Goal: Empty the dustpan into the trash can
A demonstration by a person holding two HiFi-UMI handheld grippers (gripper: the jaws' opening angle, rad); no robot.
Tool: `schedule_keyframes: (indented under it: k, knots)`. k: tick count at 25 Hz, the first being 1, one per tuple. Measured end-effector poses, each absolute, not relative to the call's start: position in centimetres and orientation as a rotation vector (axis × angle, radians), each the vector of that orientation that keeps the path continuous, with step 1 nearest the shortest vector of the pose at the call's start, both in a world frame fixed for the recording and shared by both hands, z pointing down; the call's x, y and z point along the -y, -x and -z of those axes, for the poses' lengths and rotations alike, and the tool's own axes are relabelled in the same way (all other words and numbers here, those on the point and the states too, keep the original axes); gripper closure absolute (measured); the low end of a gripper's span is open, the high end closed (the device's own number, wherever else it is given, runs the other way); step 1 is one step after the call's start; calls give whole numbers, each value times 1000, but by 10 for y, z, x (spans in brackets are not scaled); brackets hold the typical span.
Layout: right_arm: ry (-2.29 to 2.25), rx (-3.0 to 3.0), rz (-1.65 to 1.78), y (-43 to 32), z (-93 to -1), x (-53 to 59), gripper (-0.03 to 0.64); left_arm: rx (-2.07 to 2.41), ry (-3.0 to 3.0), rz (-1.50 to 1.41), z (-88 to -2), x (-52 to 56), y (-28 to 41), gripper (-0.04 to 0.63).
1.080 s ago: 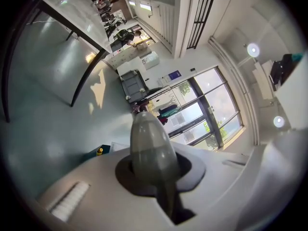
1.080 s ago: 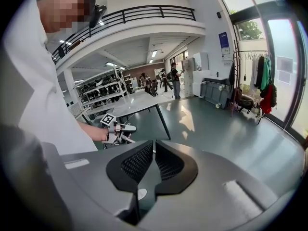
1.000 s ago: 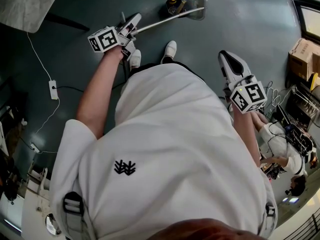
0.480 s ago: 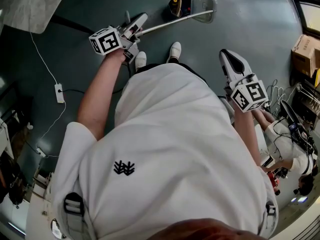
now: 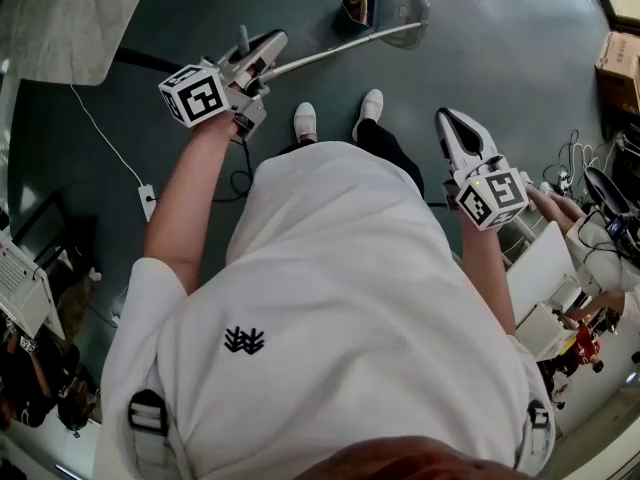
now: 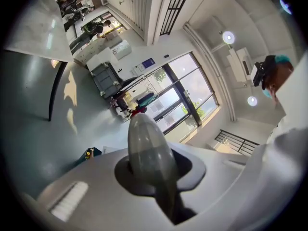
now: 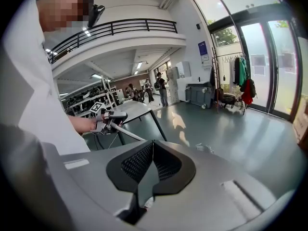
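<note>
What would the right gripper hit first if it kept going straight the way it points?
Nothing near: the right gripper points out over open floor. The dark table leg lies closest to that line, though depth is unclear.

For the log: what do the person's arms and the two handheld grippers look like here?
The left gripper and right gripper have light grey bodies with black-lined jaws that taper to a point. Each carries a white cube printed with black square markers. The person wears a white short-sleeved shirt with a small black emblem. The forearms are bare.
</note>
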State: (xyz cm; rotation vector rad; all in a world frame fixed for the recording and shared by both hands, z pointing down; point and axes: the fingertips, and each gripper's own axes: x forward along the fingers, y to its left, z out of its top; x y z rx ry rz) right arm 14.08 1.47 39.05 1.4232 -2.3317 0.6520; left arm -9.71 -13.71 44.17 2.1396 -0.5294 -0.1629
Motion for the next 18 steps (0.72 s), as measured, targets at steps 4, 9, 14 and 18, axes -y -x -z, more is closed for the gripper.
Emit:
schedule_keyframes:
  k: [4,9,14,18]
  knots:
    - [-1440,2330,-679,-136,-400,-38,614,495,-2217,41,-428,124,101,508]
    - [-1459,2360,-666,-127,-394,-61,614,499,-2346,-175,-410,100,113,508]
    - [-1489,2375,-679,-148,-395,-88,615,488,-2434,-443,-406,75,102,508]
    - [-1495,2374,-715,-162,-403,-116,615,469,-2474,-625,-408,55,100,508]
